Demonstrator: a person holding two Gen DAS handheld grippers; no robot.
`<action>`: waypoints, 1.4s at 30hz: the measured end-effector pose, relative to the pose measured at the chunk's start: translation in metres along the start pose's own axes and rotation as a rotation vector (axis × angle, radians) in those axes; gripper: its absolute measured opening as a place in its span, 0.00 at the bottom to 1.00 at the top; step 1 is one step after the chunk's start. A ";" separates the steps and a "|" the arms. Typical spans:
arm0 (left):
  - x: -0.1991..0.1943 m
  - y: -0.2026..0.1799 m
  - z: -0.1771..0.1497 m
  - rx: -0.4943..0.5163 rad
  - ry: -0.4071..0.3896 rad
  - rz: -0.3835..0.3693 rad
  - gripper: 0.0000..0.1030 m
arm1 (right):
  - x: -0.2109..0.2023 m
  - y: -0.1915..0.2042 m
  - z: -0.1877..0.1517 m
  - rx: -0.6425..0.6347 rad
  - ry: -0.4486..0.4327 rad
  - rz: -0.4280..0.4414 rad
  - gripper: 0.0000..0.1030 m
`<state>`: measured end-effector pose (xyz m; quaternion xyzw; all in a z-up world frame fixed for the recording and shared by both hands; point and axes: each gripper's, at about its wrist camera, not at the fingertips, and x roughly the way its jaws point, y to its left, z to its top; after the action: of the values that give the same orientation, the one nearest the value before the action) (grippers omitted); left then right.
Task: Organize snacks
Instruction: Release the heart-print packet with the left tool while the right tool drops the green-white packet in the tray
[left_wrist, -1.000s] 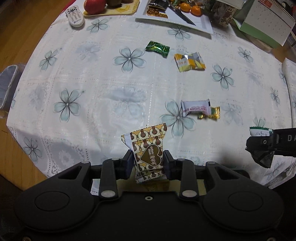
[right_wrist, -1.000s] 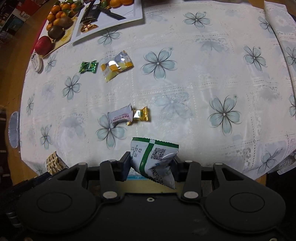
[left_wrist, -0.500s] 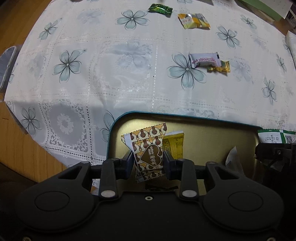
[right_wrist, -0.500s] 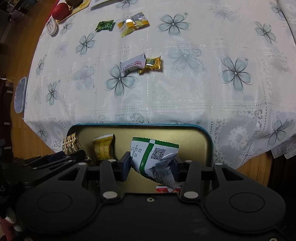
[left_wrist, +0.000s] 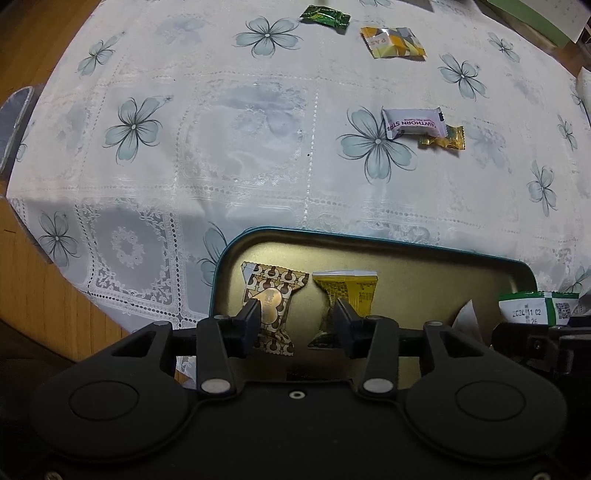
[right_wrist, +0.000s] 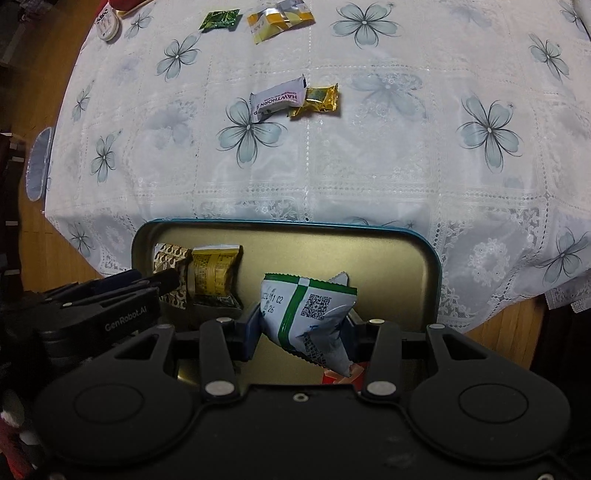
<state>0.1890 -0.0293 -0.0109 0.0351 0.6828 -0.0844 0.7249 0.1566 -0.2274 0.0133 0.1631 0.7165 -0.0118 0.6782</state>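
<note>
A teal tin with a gold inside (left_wrist: 424, 273) (right_wrist: 406, 258) sits at the table's near edge. My left gripper (left_wrist: 295, 319) is open over its left end; the brown patterned snack (left_wrist: 271, 302) (right_wrist: 168, 260) lies loose in the tin beside a yellow snack (left_wrist: 349, 290) (right_wrist: 214, 271). My right gripper (right_wrist: 303, 325) is shut on a white-and-green packet (right_wrist: 310, 317) (left_wrist: 535, 308) above the tin. On the cloth lie a white Hawthorn bar (left_wrist: 412, 123) (right_wrist: 279, 99), a gold candy (left_wrist: 443, 137) (right_wrist: 317, 100), a yellow-silver packet (left_wrist: 391, 42) (right_wrist: 279, 18) and a green candy (left_wrist: 325, 16) (right_wrist: 219, 19).
The round table wears a white flowered cloth (left_wrist: 229, 122) (right_wrist: 406, 140); its edge drops to a wooden floor (left_wrist: 33, 295) at left. A red snack (right_wrist: 338, 373) shows in the tin under my right gripper. A remote (right_wrist: 107, 24) lies far left.
My left gripper has opened and let the brown patterned snack drop into the tin. Both grippers have come lower over the tin. The right still holds its packet.
</note>
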 end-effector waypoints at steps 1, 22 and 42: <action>0.001 -0.001 0.000 0.001 0.007 -0.007 0.51 | 0.001 -0.001 0.000 0.005 0.001 -0.010 0.45; 0.007 -0.034 0.000 0.099 0.021 -0.031 0.51 | 0.031 -0.036 0.004 0.093 0.017 -0.217 0.44; -0.001 -0.034 0.000 0.095 -0.011 -0.025 0.51 | 0.040 -0.047 0.012 0.182 0.108 -0.124 0.57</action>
<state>0.1829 -0.0626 -0.0079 0.0605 0.6744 -0.1263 0.7250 0.1549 -0.2663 -0.0362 0.1797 0.7566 -0.1100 0.6189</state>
